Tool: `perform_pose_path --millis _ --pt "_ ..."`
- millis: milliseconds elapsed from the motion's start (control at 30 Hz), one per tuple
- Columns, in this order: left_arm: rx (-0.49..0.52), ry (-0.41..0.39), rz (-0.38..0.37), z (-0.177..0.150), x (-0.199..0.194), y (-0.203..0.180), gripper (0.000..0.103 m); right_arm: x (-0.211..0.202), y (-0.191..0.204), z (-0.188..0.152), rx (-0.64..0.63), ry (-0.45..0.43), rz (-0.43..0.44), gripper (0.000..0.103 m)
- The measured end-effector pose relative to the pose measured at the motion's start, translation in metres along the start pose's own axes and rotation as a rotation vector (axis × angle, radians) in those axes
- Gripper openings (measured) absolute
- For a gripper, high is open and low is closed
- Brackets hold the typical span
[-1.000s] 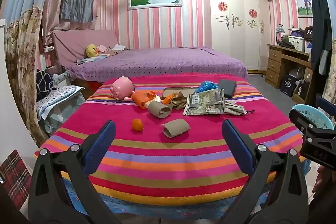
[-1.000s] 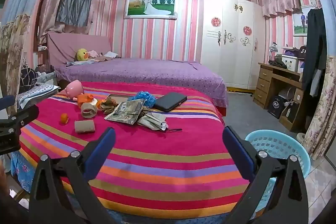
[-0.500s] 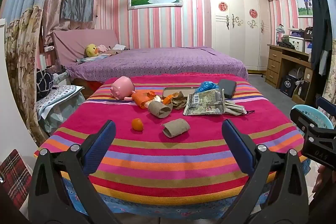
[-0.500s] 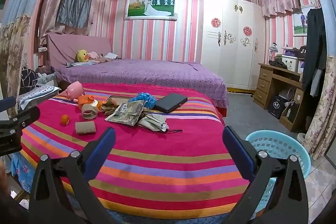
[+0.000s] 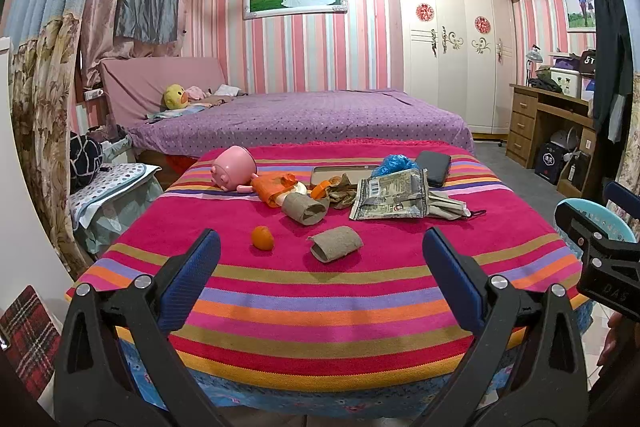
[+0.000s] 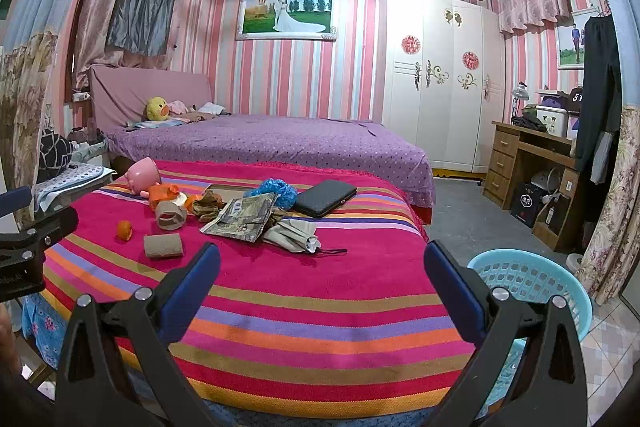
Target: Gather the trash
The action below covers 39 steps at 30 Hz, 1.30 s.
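Note:
On the striped bed cover point(image 5: 320, 291) lies a pile of litter: a cardboard tube point(image 5: 336, 243) point(image 6: 163, 245), a second tube point(image 5: 305, 209) point(image 6: 171, 215), a small orange point(image 5: 262, 237) point(image 6: 124, 229), an orange wrapper point(image 5: 276, 187), a crumpled foil packet point(image 5: 390, 195) point(image 6: 242, 217), a blue plastic bag point(image 5: 394, 161) point(image 6: 276, 189) and a grey cloth point(image 6: 294, 233). My left gripper point(image 5: 320, 269) is open near the bed's front edge, short of the tube. My right gripper point(image 6: 322, 277) is open too, further right. A light blue basket point(image 6: 532, 277) point(image 5: 598, 217) stands on the floor at the right.
A pink toy cup point(image 5: 234, 169), a dark flat case point(image 6: 326, 197) and a tray point(image 5: 340, 173) also lie on the cover. Behind is a purple bed point(image 5: 304, 115). A wooden desk point(image 6: 532, 163) and white wardrobe point(image 6: 440, 83) stand at the right.
Both grippers have crept slightly forward toward the bed; nothing on the cover has moved and both stay open.

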<state>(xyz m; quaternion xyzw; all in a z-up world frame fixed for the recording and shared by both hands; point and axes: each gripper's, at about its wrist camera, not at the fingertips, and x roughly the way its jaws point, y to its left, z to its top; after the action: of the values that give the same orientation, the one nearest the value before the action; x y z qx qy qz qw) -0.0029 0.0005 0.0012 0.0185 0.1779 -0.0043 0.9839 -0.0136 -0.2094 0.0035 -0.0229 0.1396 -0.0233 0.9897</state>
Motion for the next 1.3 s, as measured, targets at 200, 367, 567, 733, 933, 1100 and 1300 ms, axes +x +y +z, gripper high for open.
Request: perform_pose_path --millis 200,367,567,733,933,1100,1300 --pt "0.001 0.0 0.001 0.0032 -0.0015 0.0009 0.098 -0.0003 -0.0002 0.0 0.001 -0.002 -0.001 0.099" --pt "0.002 0.0 0.001 0.003 -0.0012 0.0008 0.098 -0.0004 -0.0004 -0.0003 0.002 -0.001 0.0 0.099" --pt "0.002 0.0 0.002 0.0029 -0.0012 0.0004 0.098 0.0003 -0.0024 -0.0007 0.002 -0.002 0.0 0.099" --pt "0.003 0.0 0.002 0.0029 -0.0012 0.0002 0.098 -0.0002 -0.002 -0.0004 0.002 -0.003 0.0 0.099" --pt "0.003 -0.001 0.002 0.0027 -0.0011 0.0003 0.098 -0.0015 -0.004 0.0003 0.001 -0.003 0.0 0.099" --pt "0.004 0.0 0.002 0.0028 -0.0011 0.0002 0.098 -0.0012 -0.004 0.0 0.0 -0.003 0.002 0.099" --pt "0.001 0.0 0.002 0.0031 -0.0019 0.0005 0.098 -0.001 -0.0039 -0.0003 0.001 -0.003 0.001 0.099"
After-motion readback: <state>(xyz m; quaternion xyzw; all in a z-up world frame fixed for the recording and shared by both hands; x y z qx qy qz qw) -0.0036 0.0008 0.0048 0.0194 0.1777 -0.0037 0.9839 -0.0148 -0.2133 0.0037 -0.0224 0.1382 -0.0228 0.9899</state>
